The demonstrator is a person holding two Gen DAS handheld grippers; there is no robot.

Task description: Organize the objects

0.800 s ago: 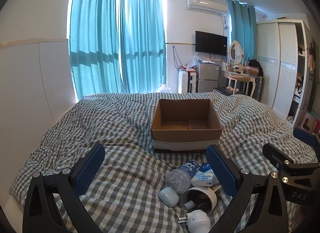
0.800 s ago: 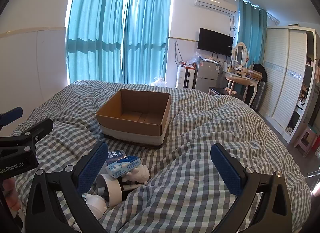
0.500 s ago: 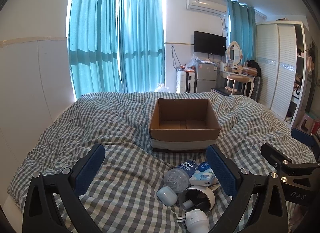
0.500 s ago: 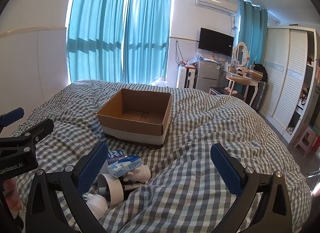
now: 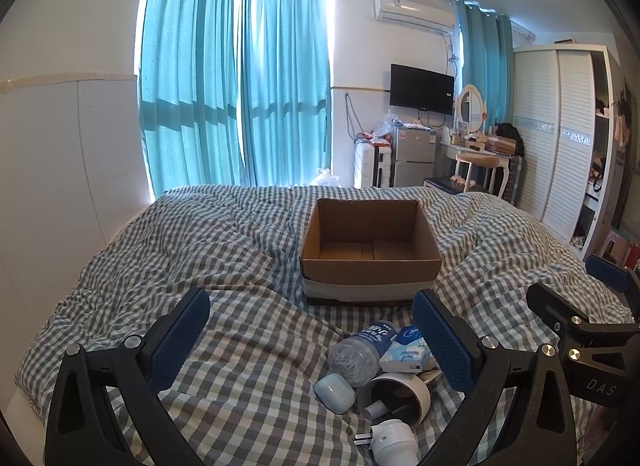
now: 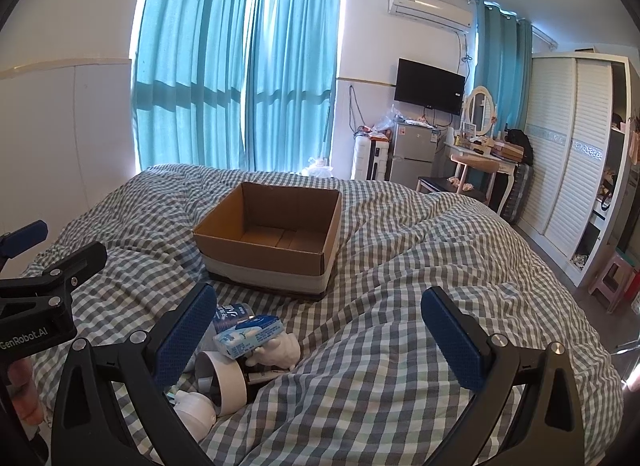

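Note:
An empty open cardboard box (image 5: 370, 254) (image 6: 276, 242) stands on the checked bed. In front of it lies a small pile: a clear plastic bottle (image 5: 362, 352), a blue-white tissue pack (image 5: 406, 356) (image 6: 248, 336), a pale blue case (image 5: 334, 393), a white cup on its side (image 5: 396, 396) (image 6: 222, 382), a white plug adapter (image 5: 390, 444) (image 6: 192, 414) and a white figurine (image 6: 280, 352). My left gripper (image 5: 312, 342) is open and empty above the pile. My right gripper (image 6: 320, 330) is open and empty, to the right of the pile.
The checked duvet (image 5: 224, 266) is rumpled with ridges around the box. A white headboard wall (image 5: 60, 185) is at the left. A wardrobe (image 6: 576, 153), dressing table (image 6: 480, 157) and small fridge (image 6: 412, 149) stand beyond the bed.
Both views have shifted very slightly; the box and pile sit marginally lower and left in the left wrist view. Both grippers stay open and nothing has been taken.

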